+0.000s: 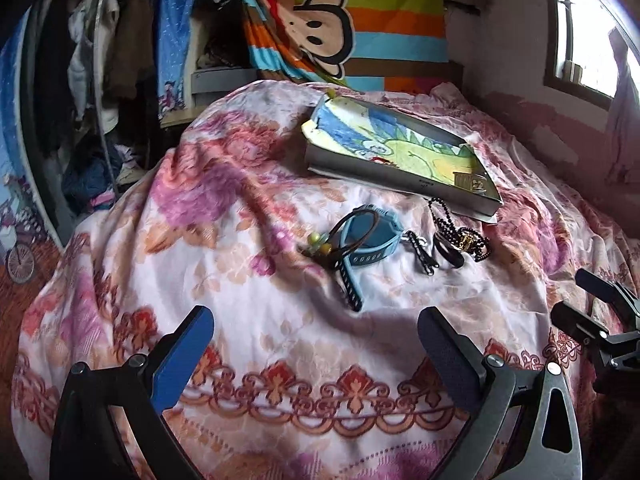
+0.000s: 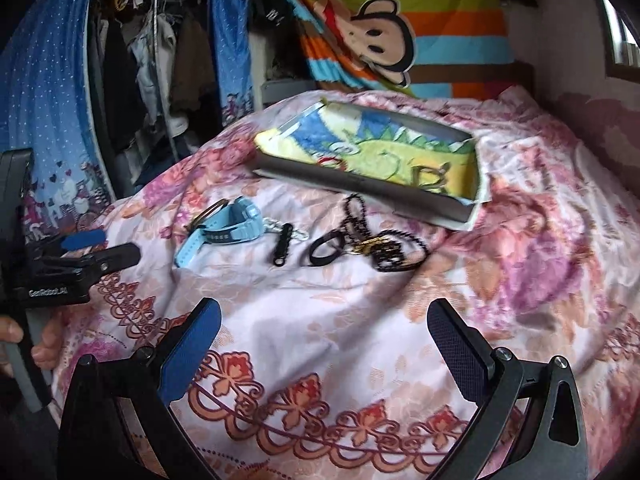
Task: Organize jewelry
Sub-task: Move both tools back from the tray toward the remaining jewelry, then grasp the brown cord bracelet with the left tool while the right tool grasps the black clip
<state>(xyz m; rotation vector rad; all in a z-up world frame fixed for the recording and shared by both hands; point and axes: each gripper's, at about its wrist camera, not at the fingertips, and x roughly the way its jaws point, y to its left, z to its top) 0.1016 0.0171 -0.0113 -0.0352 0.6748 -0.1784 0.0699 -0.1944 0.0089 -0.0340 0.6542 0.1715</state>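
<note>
Jewelry lies in a row on the floral bedsheet (image 1: 280, 320). A light blue watch (image 1: 370, 236) (image 2: 218, 226) has a brown cord bracelet (image 1: 344, 236) with green beads draped over it. Right of it lie a small black clasp piece (image 1: 420, 254) (image 2: 282, 246), a black ring band (image 1: 448, 252) (image 2: 324, 250) and a black bead necklace (image 1: 464, 232) (image 2: 384, 248) with a gold charm. Behind them sits a shallow grey box (image 1: 392, 178) (image 2: 360, 184) lined with a cartoon towel. My left gripper (image 1: 316, 338) and right gripper (image 2: 324, 328) both stand open, short of the jewelry, holding nothing.
The right gripper shows at the right edge of the left wrist view (image 1: 596, 320); the left gripper (image 2: 72, 264) and a hand (image 2: 44, 340) show at the left of the right wrist view. Hanging clothes (image 1: 100, 60), a blue curtain and a striped monkey blanket (image 1: 340, 20) stand behind the bed.
</note>
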